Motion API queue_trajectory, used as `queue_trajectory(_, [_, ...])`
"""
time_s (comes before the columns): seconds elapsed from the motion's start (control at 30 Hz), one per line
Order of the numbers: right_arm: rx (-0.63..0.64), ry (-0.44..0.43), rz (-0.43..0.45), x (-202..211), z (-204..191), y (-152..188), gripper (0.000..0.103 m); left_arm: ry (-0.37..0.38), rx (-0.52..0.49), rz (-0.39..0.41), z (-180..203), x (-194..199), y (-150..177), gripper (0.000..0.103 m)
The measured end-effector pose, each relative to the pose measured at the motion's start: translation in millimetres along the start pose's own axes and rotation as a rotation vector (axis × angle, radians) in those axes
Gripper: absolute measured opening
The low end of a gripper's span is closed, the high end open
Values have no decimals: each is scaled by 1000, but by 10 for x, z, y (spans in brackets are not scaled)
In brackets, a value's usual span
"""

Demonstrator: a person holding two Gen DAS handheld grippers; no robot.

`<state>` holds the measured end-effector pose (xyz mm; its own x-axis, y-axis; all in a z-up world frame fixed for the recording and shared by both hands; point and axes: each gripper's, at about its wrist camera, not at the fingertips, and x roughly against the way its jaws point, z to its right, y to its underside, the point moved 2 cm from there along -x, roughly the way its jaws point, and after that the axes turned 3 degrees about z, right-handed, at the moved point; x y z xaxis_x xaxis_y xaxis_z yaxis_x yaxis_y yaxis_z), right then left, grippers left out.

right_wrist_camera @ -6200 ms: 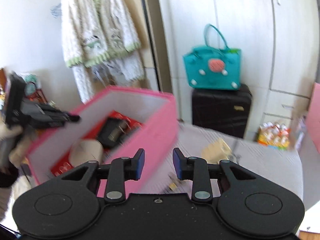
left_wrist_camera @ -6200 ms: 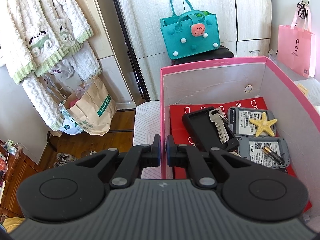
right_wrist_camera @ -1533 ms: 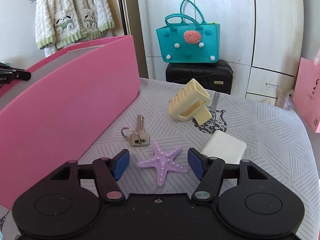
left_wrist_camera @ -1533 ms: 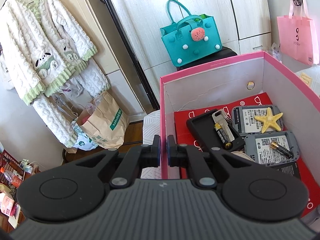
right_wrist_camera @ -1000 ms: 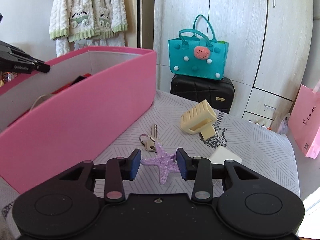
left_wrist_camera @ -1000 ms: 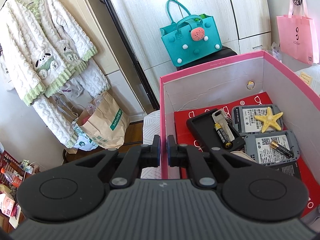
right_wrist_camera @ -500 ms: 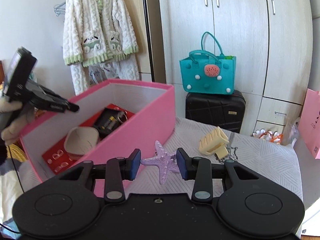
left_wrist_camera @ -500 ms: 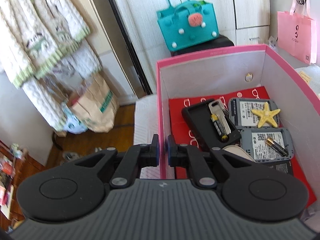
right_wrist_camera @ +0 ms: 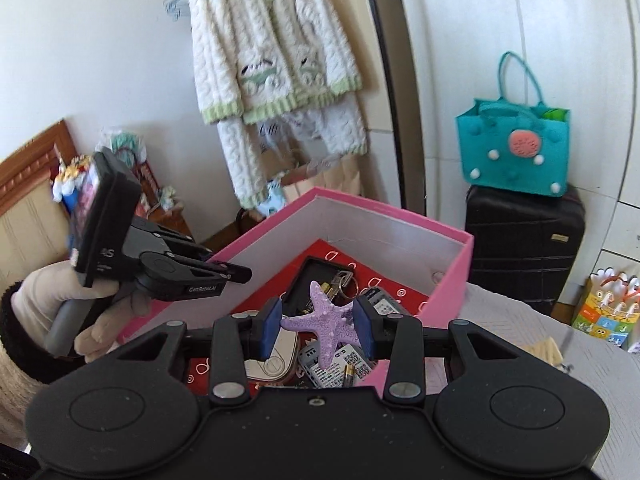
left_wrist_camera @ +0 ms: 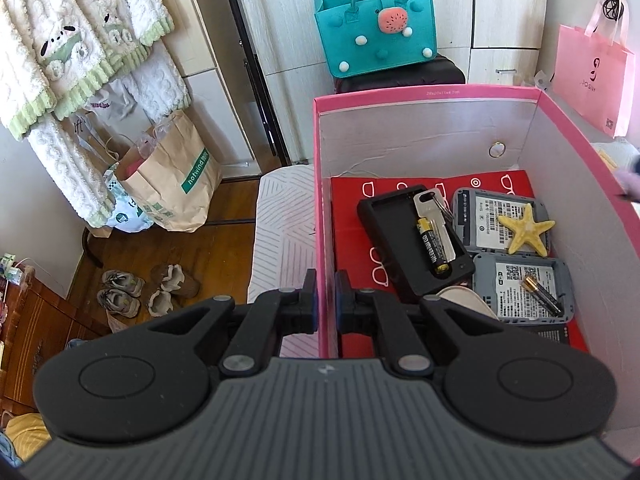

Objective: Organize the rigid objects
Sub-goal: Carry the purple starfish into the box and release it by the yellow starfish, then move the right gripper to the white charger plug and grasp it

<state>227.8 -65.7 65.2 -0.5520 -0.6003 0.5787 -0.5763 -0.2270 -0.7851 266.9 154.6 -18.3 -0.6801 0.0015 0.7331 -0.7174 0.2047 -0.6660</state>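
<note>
My left gripper (left_wrist_camera: pixel 327 298) is shut on the near-left wall of the pink box (left_wrist_camera: pixel 424 92). Inside lie a black tray (left_wrist_camera: pixel 394 240) with a key and a battery (left_wrist_camera: pixel 432 246), two grey devices (left_wrist_camera: pixel 478 210), a yellow starfish (left_wrist_camera: pixel 526 230) and a second battery (left_wrist_camera: pixel 542 294). My right gripper (right_wrist_camera: pixel 318 326) is shut on a purple starfish (right_wrist_camera: pixel 326 322), held in the air above the pink box (right_wrist_camera: pixel 448 276). The left gripper (right_wrist_camera: pixel 224 272), held by a gloved hand, shows in the right wrist view at the box's left wall.
A teal bag (right_wrist_camera: pixel 516 152) sits on a black suitcase (right_wrist_camera: pixel 524 244) by the white wardrobe. A knitted cardigan (right_wrist_camera: pixel 268 60) hangs on the wall. Paper bags (left_wrist_camera: pixel 176 184) and shoes (left_wrist_camera: pixel 120 290) stand on the wooden floor. A pink bag (left_wrist_camera: pixel 592 76) hangs at right.
My right gripper has risen from the bed with the purple starfish and swung left over the pink box. The left gripper kept its hold on the box wall and tilted a little.
</note>
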Motion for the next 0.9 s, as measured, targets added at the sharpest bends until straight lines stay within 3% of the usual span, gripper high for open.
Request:
queue_trajectory(0.23, [50,26,-153,-605,31,-195,44,19,3,-33,-23,-49,-36,7])
queue_trajectory(0.5, [208,117,-246,-993,-18,-213,44,27,18,-29,-24,-47,-17,7])
queue_trajectory(0.63, [227,126,-279,-1090,-18,-197,44,19,11,-26,-9,-50,-16,7])
queue_trajectory(0.73, [217,162,-269,-1107,11,-215,45,21,15,-25,-10,-47,-17,7])
queue_trajectory(0.9, [191,184,-162,-852,102,-227,46,28,25,-22,-22,-36,-10,7])
